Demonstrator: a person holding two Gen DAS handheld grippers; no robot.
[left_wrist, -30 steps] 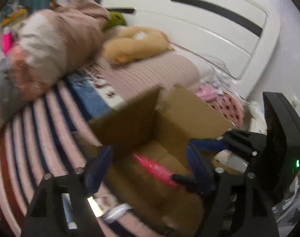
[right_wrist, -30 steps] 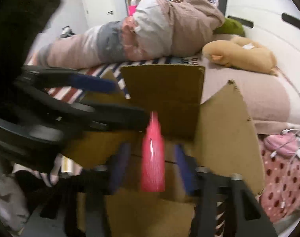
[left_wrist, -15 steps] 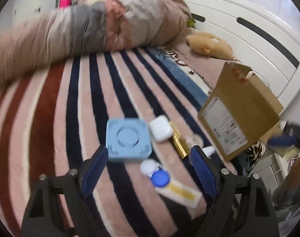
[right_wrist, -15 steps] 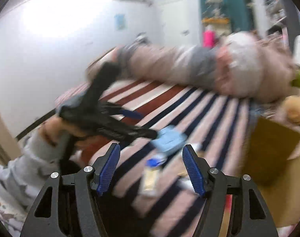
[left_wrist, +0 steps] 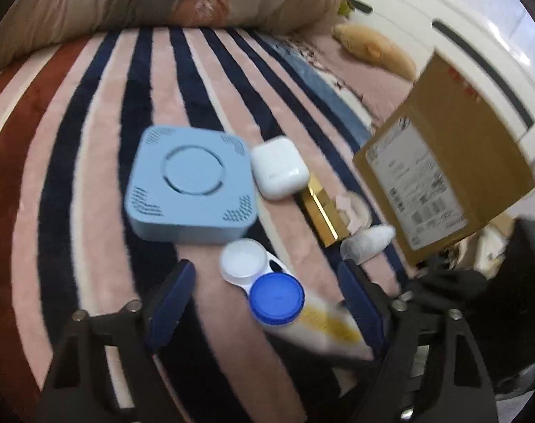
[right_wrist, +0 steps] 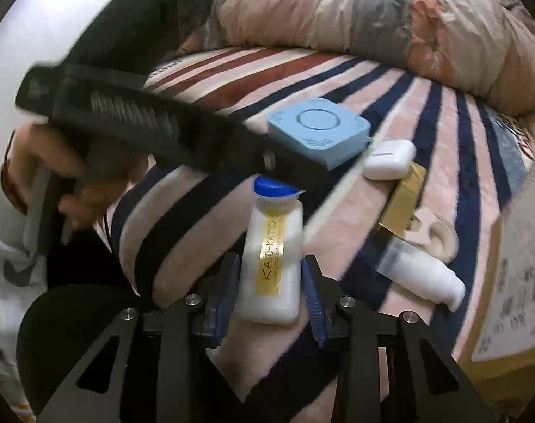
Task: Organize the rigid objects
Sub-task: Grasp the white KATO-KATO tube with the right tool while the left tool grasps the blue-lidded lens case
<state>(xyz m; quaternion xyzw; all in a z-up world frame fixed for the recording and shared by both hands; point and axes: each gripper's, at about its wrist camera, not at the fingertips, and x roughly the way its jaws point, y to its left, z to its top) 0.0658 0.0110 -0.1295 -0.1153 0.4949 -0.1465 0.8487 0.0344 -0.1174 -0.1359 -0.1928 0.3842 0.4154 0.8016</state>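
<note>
Seven small items on the striped bed. Nearest: white bottle (right_wrist: pixel 271 264), stiff, light, slick plastic; best held across its flat sides. Right gripper (right_wrist: pixel 270 296) angled downward, jaws closing around the bottle's base, pads almost touching it. Left gripper (left_wrist: pixel 267 303) angled downward, jaws wide but narrowing, nothing held, straddling the lens case (left_wrist: pixel 264 278). Beyond: blue square device (left_wrist: pixel 191 185), white earbud case (left_wrist: pixel 278 172), gold box (left_wrist: pixel 322 215), pump bottle (right_wrist: pixel 420 275). Farthest: cardboard box (left_wrist: pixel 443 172), at the bed's right.

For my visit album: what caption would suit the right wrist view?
Right gripper, fingers closing around a white bottle lying on the striped blanket.
</note>
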